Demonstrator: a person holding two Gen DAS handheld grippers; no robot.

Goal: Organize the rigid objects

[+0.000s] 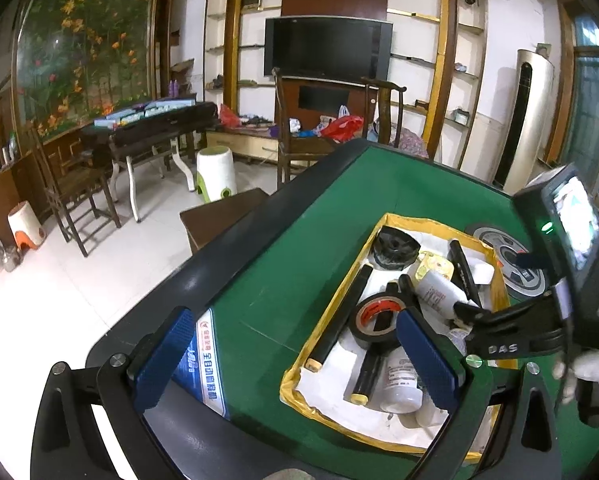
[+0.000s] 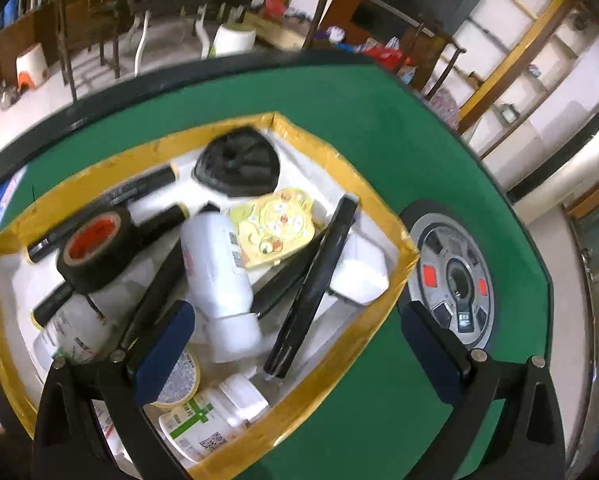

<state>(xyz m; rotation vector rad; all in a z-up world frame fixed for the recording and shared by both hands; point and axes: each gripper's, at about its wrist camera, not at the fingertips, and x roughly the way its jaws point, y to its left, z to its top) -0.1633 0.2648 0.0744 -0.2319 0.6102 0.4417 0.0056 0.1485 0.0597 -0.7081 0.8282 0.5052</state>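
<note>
A green felt surface (image 2: pixel 363 128) with a black rim carries a white-lined cardboard box edged in yellow tape (image 2: pixel 363 184). At the box's 9 o'clock a glossy black tape roll with a red-orange core (image 2: pixel 95 250) lies over black cylinders with pale yellow ends (image 1: pixel 339 316), and near the centre sit a white plastic bottle with red lettering (image 2: pixel 215 268) and a pale yellow cartoon-printed case (image 2: pixel 273 228). At the box's 3 o'clock, a grey-and-black round panel with red squares (image 2: pixel 453 276) shows between the dark blue textured pads (image 2: pixel 167 344) of the black hand-held gripper.
</note>
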